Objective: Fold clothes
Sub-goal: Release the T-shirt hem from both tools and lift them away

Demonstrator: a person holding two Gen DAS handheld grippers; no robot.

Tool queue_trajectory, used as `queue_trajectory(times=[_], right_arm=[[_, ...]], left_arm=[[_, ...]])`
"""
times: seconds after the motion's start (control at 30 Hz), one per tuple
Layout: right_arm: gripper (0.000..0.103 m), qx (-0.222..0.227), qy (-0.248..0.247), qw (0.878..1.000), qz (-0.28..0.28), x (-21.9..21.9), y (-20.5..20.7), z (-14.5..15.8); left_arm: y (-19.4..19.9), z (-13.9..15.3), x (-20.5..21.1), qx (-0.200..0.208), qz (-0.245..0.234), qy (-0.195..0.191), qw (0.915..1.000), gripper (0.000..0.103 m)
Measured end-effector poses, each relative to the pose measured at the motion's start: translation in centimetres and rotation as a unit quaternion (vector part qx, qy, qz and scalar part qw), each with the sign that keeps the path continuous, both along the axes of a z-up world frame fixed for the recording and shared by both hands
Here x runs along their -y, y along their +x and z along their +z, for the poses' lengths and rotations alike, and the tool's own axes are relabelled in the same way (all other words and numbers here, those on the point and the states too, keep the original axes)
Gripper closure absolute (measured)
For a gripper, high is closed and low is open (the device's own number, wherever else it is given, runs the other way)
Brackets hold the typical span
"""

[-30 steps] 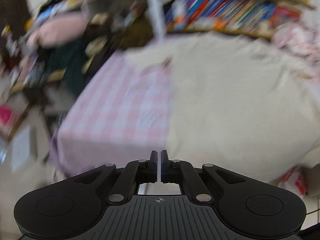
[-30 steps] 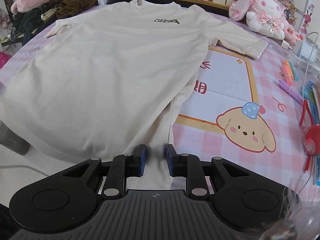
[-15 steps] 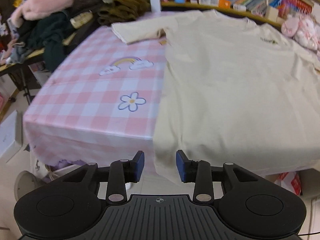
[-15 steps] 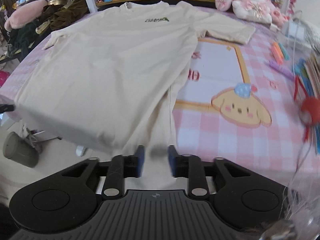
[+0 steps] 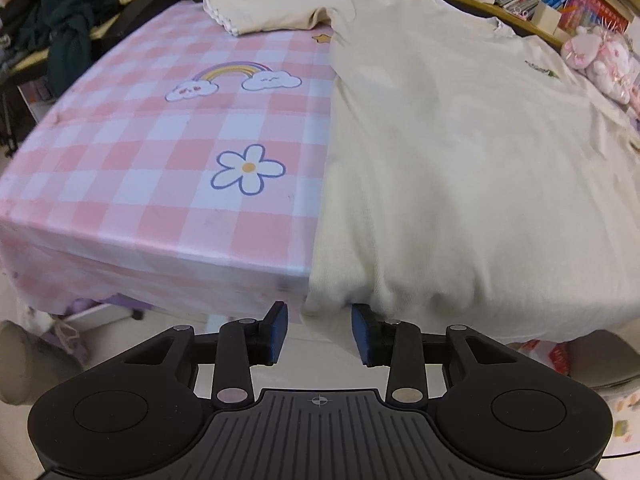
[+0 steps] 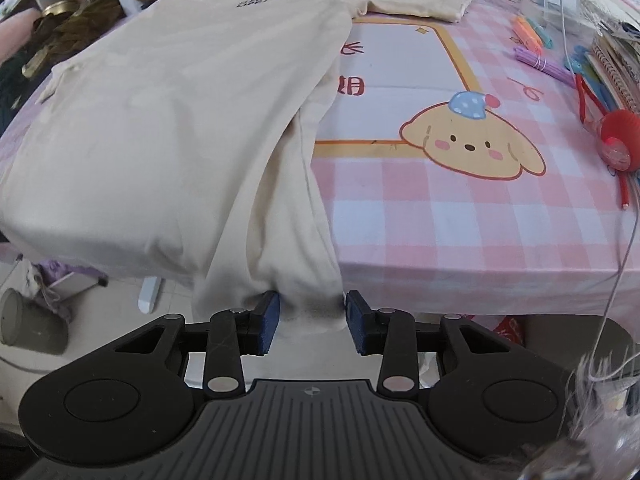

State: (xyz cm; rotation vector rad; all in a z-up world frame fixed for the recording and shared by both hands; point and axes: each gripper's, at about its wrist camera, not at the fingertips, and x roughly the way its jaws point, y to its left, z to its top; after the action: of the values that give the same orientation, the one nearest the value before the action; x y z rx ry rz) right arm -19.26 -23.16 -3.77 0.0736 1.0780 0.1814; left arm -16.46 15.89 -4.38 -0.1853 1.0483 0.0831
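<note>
A cream T-shirt [image 5: 460, 152] lies spread face up on a pink checked tablecloth [image 5: 160, 152], its hem hanging over the near table edge. My left gripper [image 5: 319, 334] is open just below the hem's left corner, which hangs between the blue pads without being pinched. In the right wrist view the same T-shirt [image 6: 180, 100] has its right side folded into a hanging bunch. My right gripper [image 6: 312, 326] is open with that bunch's bottom edge between its pads.
Pens, notebooks and a red ball toy [image 6: 618, 138] lie at the table's right side. A pink plush [image 5: 600, 60] sits at the far right. Dark clothes [image 5: 60, 40] pile up on the left. Bookshelves run along the back. A grey bin [image 6: 28, 322] stands on the floor.
My left gripper went from shut to open and moved in close under the hem's left corner. My right gripper opened wider and dropped to the hanging right hem.
</note>
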Motion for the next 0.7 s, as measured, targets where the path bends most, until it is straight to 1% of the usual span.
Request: queue_trajectory(times=[0.03, 0.07, 0.13, 0.17, 0.2, 0.27, 0.3, 0.37, 0.4, 0.5, 0.57, 0.6, 0.63, 0.67, 0.7], right_arm=[[0.098, -0.004, 0.004, 1.0, 0.009, 0.0, 0.0, 0.3], [0.098, -0.009, 0.008, 1.0, 0.019, -0.1, -0.1, 0.7], [0.098, -0.02, 0.027, 0.999, 0.042, -0.3, -1.0, 3.0], [0.098, -0.015, 0.055, 0.997, 0.048, -0.3, -1.8, 5.1], [0.098, 0.002, 0.087, 0.995, 0.041, 0.1, -2.6, 7.0], [0.098, 0.037, 0.151, 0.988, 0.025, 1.0, -4.1, 10.8], [0.098, 0.034, 0.125, 0.992, 0.004, 1.3, -4.2, 10.8], [0.098, 0.024, 0.059, 0.997, -0.042, 1.7, -4.2, 10.2], [0.098, -0.001, 0.016, 0.998, -0.06, 1.8, -3.7, 8.6], [0.097, -0.066, 0.011, 0.995, -0.068, 1.6, -3.0, 4.4], [0.092, -0.072, -0.001, 0.995, -0.069, 0.9, -3.1, 3.8], [0.088, -0.066, -0.005, 0.995, -0.068, 0.6, -3.1, 4.0], [0.078, -0.058, -0.008, 0.996, -0.067, 0.4, -3.2, 4.3], [0.073, -0.05, -0.011, 0.996, -0.066, 0.1, -3.2, 4.6], [0.073, -0.042, -0.015, 0.997, -0.066, -0.2, -3.0, 5.0]], left_arm=[[-0.1, 0.0, -0.1, 0.003, -0.005, -0.01, 0.9999, 0.088], [-0.3, 0.2, -0.1, 0.006, -0.012, -0.007, 0.9999, 0.092], [-0.9, 0.7, 0.0, 0.015, -0.025, 0.008, 0.9996, 0.098], [-1.3, 1.0, 0.0, 0.02, -0.03, 0.014, 0.9992, 0.099], [-1.7, 1.3, -0.1, 0.026, -0.034, 0.016, 0.999, 0.1], [-2.2, 1.9, -0.6, 0.031, -0.033, 0.007, 0.999, 0.101], [-2.3, 2.1, -0.9, 0.032, -0.032, 0.0, 0.999, 0.101], [-2.3, 2.4, -1.7, 0.034, -0.033, -0.016, 0.9987, 0.101], [-2.3, 2.5, -2.0, 0.034, -0.035, -0.024, 0.9985, 0.101], [-2.3, 3.2, -3.0, 0.035, -0.047, -0.032, 0.9978, 0.101], [-2.6, 3.9, -3.8, 0.04, -0.051, -0.035, 0.9972, 0.101], [-2.7, 4.2, -4.0, 0.044, -0.051, -0.039, 0.997, 0.101], [-2.8, 4.4, -4.4, 0.046, -0.049, -0.045, 0.9967, 0.101], [-3.0, 4.7, -4.7, 0.049, -0.046, -0.052, 0.9964, 0.101], [-3.1, 4.8, -4.8, 0.052, -0.046, -0.056, 0.996, 0.101]])
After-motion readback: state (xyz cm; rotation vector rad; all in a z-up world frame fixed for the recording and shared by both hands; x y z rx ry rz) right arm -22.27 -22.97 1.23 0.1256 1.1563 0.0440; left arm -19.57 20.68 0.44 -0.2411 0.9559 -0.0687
